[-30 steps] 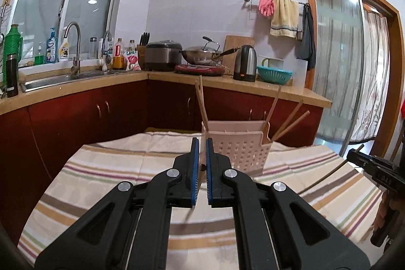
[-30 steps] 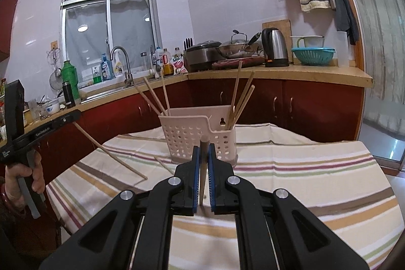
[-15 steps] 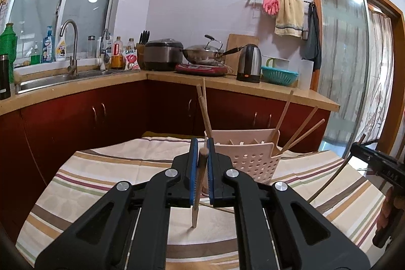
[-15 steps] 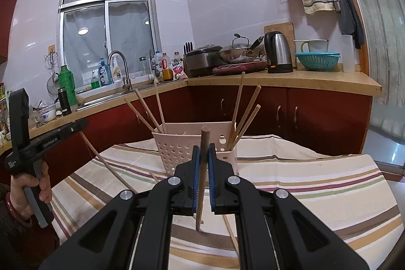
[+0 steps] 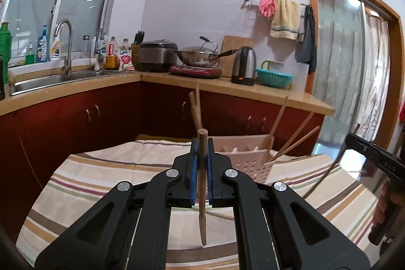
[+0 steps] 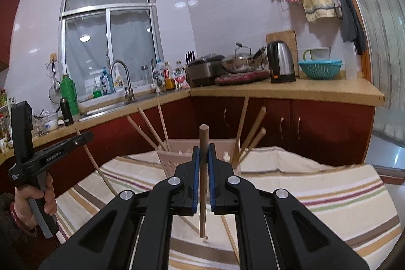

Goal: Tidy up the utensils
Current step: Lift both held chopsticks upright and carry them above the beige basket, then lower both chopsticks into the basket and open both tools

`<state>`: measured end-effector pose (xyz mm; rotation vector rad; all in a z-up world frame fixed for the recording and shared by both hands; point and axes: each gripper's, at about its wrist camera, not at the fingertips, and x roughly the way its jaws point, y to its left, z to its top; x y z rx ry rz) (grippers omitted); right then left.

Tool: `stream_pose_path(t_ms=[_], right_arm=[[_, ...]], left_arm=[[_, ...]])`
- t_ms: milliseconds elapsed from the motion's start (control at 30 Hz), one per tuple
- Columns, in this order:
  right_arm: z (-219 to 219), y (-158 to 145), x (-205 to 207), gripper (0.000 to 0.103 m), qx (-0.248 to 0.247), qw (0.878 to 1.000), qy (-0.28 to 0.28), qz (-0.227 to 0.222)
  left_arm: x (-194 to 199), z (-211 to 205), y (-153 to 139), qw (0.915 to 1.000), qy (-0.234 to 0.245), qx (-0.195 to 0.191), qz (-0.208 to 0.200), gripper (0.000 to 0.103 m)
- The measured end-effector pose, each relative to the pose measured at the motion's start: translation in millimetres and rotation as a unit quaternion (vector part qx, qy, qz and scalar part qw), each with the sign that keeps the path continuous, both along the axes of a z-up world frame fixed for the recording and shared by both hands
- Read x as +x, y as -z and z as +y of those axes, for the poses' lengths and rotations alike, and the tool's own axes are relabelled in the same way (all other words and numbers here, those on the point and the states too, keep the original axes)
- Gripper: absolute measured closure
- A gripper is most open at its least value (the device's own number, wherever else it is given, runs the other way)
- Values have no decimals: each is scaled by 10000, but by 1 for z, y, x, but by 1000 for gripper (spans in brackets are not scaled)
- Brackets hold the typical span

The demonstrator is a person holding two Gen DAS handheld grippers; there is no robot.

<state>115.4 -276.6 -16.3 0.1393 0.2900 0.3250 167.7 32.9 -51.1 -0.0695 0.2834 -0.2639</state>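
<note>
A wooden chopstick [image 5: 201, 184] is pinched upright in each gripper's closed jaws, near the pink holder [image 6: 174, 158] on the striped worktop [image 6: 316, 184], and should be lowered straight in.

My right tongs [image 6: 202, 161] are clamped on one chopstick [image 6: 203, 184], upright between the blue pads, its tip hanging just above the striped cloth [image 6: 316, 194]. Beyond stands the perforated pink basket [image 6: 174, 161], chopsticks fanning out of both ends. Two loose sticks lie on the cloth below me. Far left, the left tongs [image 6: 83, 137] grip another stick (slanted, tip down toward the cloth).
</note>
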Motion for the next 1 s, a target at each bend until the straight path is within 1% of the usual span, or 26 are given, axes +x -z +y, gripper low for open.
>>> stream_pose_path(t_ms=[167,233,300,400,500,567,700,767,867,1000], right_arm=[[-2,-34,8,96,-7,9995,-16,-322],[-3,-50,14,96,-39,9988,-2,-497],[-5,-65,20,96,-52,9976,19,-685],[-7,-83,30,96,-85,9955,76,-944],[-10,-93,49,96,-84,9938,134,-1096],[-11,-90,66,96,-62,9939,166,-1088],[-9,-73,95,96,-65,9957,180,-904],[-7,-62,107,96,-45,9970,155,-751],[-2,-42,124,96,-68,9988,108,-478],[5,-19,137,96,-198,9995,65,-226]], left_arm=[[-1,-6,-43,9992,228,-95,-322,97],[3,-11,-65,9981,347,-145,-492,97],[9,-16,-81,9970,379,-164,-653,97],[24,-25,-108,9941,303,-160,-1034,97],[47,-33,-121,9920,184,-287,-1218,97],[61,-37,-122,9906,91,-368,-1316,97],[94,-47,-113,9901,-79,-472,-1322,97],[112,-53,-101,9919,-116,-471,-1177,97],[135,-61,-78,9954,-185,-336,-883,97],[158,-67,-41,9992,-214,-186,-288,97]])
